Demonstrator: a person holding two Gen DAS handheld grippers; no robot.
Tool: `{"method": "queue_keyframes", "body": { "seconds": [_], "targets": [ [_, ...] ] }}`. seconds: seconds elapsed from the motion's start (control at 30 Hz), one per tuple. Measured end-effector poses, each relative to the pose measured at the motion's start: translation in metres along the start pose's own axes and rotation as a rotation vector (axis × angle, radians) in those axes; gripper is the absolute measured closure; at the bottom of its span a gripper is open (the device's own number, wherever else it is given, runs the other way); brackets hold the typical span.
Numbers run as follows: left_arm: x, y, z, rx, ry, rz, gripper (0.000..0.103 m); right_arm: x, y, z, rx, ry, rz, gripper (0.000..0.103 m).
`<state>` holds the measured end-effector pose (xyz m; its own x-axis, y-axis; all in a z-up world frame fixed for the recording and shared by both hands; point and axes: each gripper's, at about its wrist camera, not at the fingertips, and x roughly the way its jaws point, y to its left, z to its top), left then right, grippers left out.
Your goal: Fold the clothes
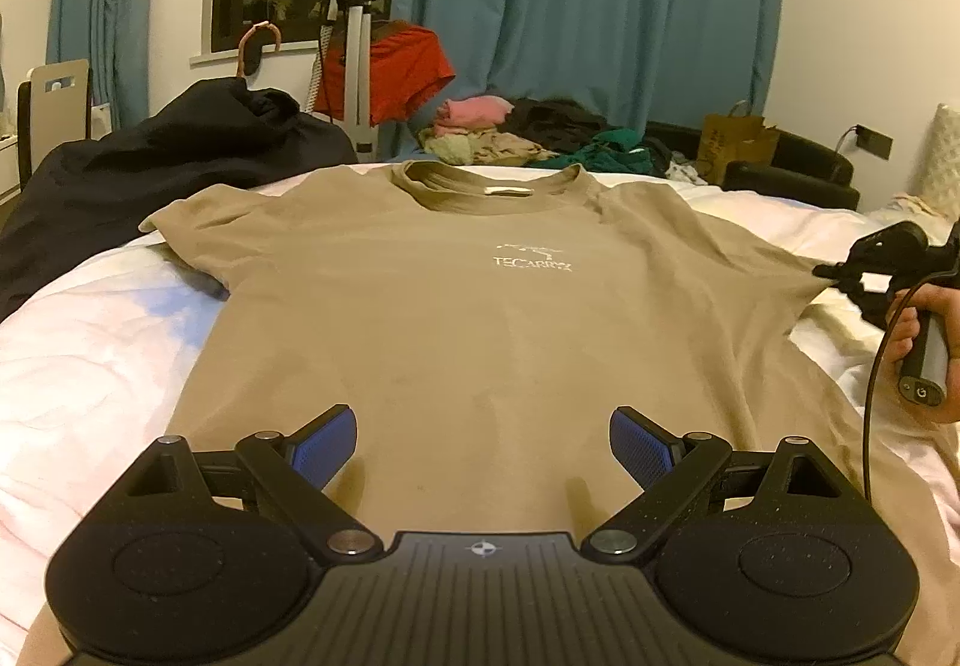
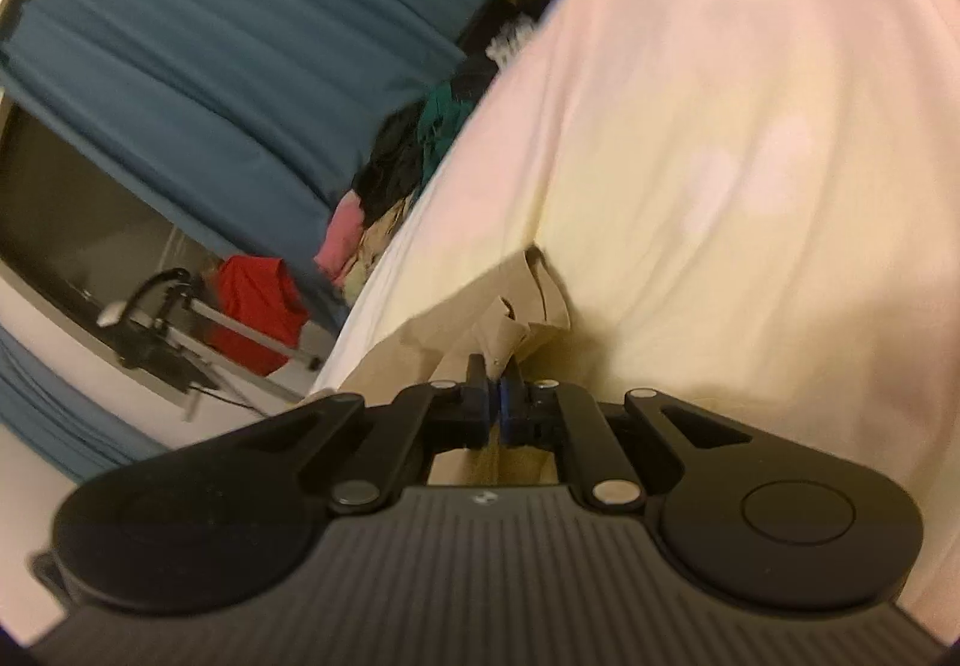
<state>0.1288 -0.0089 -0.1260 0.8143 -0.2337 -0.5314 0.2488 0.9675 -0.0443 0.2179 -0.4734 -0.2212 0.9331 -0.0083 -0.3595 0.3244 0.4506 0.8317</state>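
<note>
Around the tan T-shirt (image 1: 480,318), a black garment (image 1: 150,168) lies at ten o'clock and a clothes pile (image 1: 510,132) at twelve, while the left gripper (image 1: 483,447) gapes wide over the hem and the right gripper (image 2: 495,372) pinches its sleeve (image 2: 510,318).

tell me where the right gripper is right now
In the left wrist view the right gripper sits at the far right edge, shut on the sleeve of the tan t-shirt spread on the white bed.

A tan T-shirt (image 1: 480,318) with a small white chest logo is spread flat, front up, on the pale bed (image 1: 90,354), collar toward twelve o'clock. Its three o'clock sleeve (image 2: 516,318) is bunched and pinched in the right claw (image 2: 495,375).
</note>
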Motion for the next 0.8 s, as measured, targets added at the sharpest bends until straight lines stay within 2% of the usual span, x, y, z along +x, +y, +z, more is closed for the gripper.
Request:
{"method": "queue_keyframes", "body": {
  "seconds": [0.03, 0.1, 0.17, 0.2, 0.33, 0.43, 0.63, 0.7, 0.73, 0.8],
  "targets": [
    [-0.001, 0.000, 0.000, 0.000, -0.003, -0.002, 0.010, 0.001, -0.003, -0.002, 0.022, 0.015, 0.002, 0.092],
    [-0.003, 0.000, 0.001, -0.003, -0.011, -0.003, 0.010, 0.007, -0.005, -0.005, 0.046, 0.058, -0.005, 0.079],
    [-0.005, 0.002, 0.002, -0.010, -0.017, -0.001, 0.010, 0.011, -0.002, -0.011, 0.053, 0.077, 0.006, 0.026],
    [-0.006, 0.003, 0.002, -0.014, -0.018, -0.001, 0.010, 0.011, 0.001, -0.015, 0.049, 0.074, 0.027, 0.022],
    [-0.008, 0.004, 0.003, -0.035, -0.019, -0.007, 0.010, 0.020, 0.015, -0.025, 0.016, 0.134, 0.074, 0.020],
    [-0.008, 0.005, 0.003, -0.042, -0.021, -0.012, 0.010, 0.032, 0.021, -0.029, 0.010, 0.121, 0.069, 0.020],
    [-0.003, 0.007, 0.004, -0.066, -0.008, -0.025, 0.010, 0.055, 0.021, -0.027, -0.056, -0.043, 0.052, 0.020],
    [-0.001, 0.008, 0.003, -0.066, -0.008, -0.026, 0.010, 0.061, 0.028, -0.026, -0.111, -0.095, 0.099, 0.021],
    [0.001, 0.009, 0.003, -0.069, -0.006, -0.027, 0.010, 0.064, 0.032, -0.025, -0.146, -0.109, 0.141, 0.021],
    [0.004, 0.009, 0.004, -0.070, -0.008, -0.030, 0.010, 0.073, 0.037, -0.024, -0.197, -0.113, 0.120, 0.021]
  ]
}}
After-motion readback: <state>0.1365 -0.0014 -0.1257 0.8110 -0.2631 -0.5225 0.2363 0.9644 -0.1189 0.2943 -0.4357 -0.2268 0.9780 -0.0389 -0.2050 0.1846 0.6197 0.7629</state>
